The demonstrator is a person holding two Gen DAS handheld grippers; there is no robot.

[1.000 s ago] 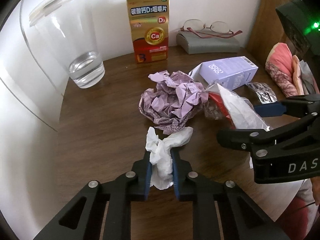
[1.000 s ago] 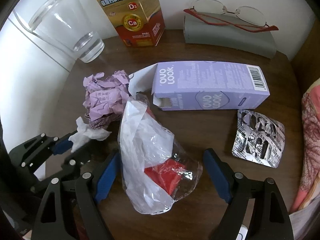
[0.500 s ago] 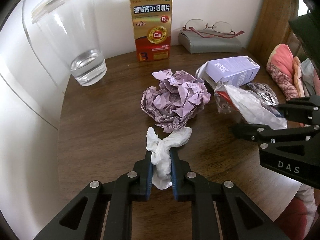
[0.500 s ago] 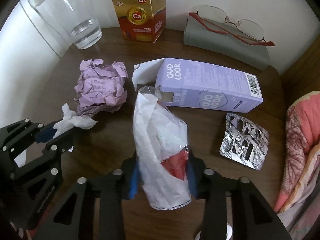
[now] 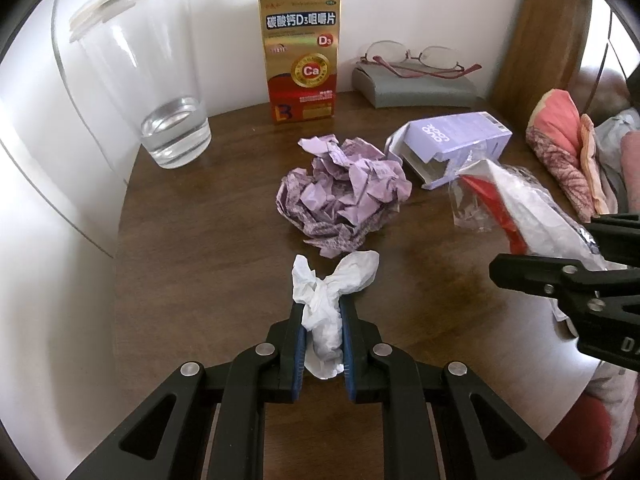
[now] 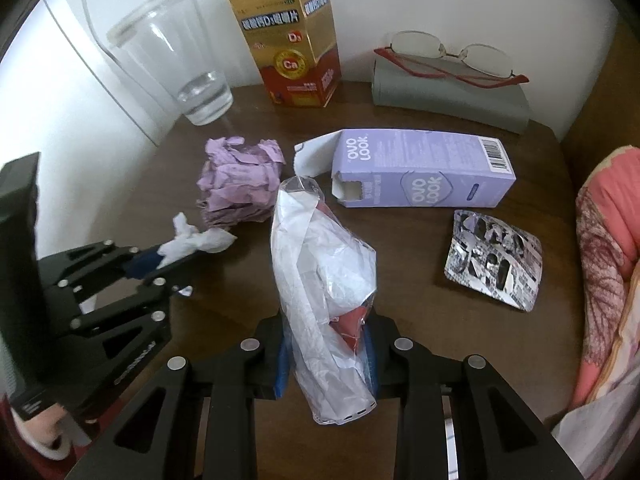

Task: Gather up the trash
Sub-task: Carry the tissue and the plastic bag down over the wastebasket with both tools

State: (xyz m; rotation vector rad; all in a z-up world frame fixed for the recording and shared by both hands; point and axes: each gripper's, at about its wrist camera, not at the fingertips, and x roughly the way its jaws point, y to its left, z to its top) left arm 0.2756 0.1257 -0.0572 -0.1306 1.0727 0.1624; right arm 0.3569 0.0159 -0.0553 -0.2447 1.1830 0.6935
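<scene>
Trash in the left wrist view: a white tissue (image 5: 324, 312) clenched between the left gripper (image 5: 323, 344) jaws, its long axis running away toward the desk's (image 5: 192, 264) back edge, just short of the crumpled purple paper (image 5: 344, 196) at mid-desk. The right gripper (image 5: 560, 276) enters from the right edge.

The right wrist view alone shows the foil blister pack (image 6: 494, 260) by the right edge. Here the right gripper (image 6: 326, 356), whose jaws have just been closing, pinches a plastic wrapper (image 6: 320, 280) standing lengthwise toward the purple box (image 6: 420, 172).
</scene>
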